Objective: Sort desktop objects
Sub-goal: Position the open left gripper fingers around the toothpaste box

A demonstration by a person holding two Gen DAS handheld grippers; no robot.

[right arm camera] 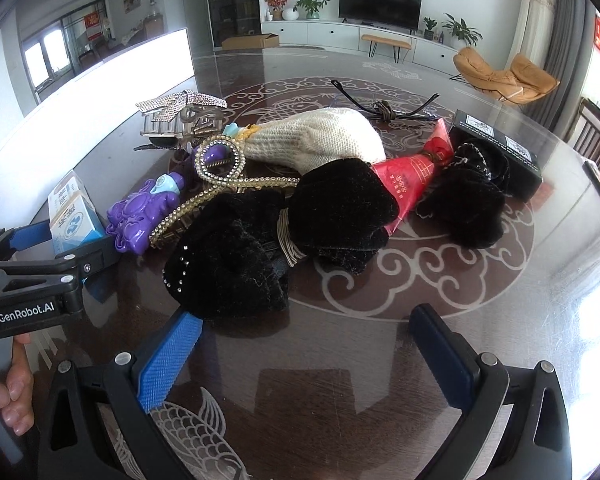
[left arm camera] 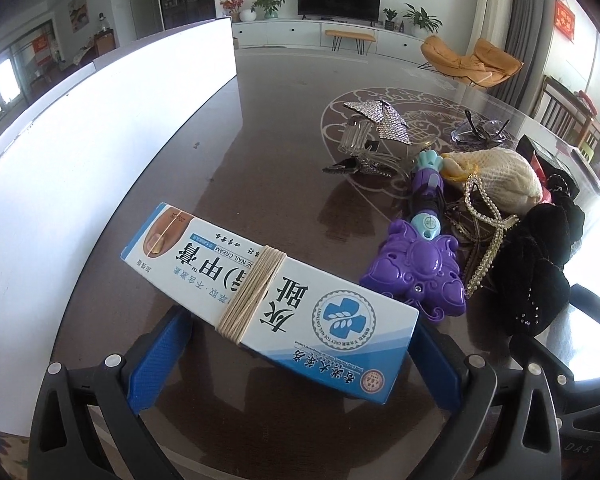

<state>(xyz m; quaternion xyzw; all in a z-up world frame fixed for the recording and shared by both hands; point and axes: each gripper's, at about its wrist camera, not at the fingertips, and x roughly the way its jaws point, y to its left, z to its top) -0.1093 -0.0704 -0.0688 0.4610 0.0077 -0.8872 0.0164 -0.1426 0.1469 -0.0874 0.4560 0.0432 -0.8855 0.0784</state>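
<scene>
A blue-and-white nail cream box (left arm camera: 268, 284), bound with cream string, sits slantwise between the blue pads of my left gripper (left arm camera: 300, 322), which is shut on it. From the right wrist that left gripper (right arm camera: 60, 240) shows at the far left with the box (right arm camera: 74, 216) standing in it. My right gripper (right arm camera: 306, 316) is open over the dark table with nothing between its fingers. Just ahead of its left pad (right arm camera: 172, 356) lies a black velvet bow (right arm camera: 280, 232) at the front of a pile of accessories.
The pile holds a purple toy (right arm camera: 140, 212), a cream knitted pouch (right arm camera: 320, 140), a pearl clip (right arm camera: 220, 164), a red packet (right arm camera: 412, 176), a black scrunchie (right arm camera: 468, 200), a black box (right arm camera: 496, 148), rhinestone clips (left arm camera: 376, 120) and glasses (left arm camera: 476, 132). A long white tray (left arm camera: 100, 140) lines the left.
</scene>
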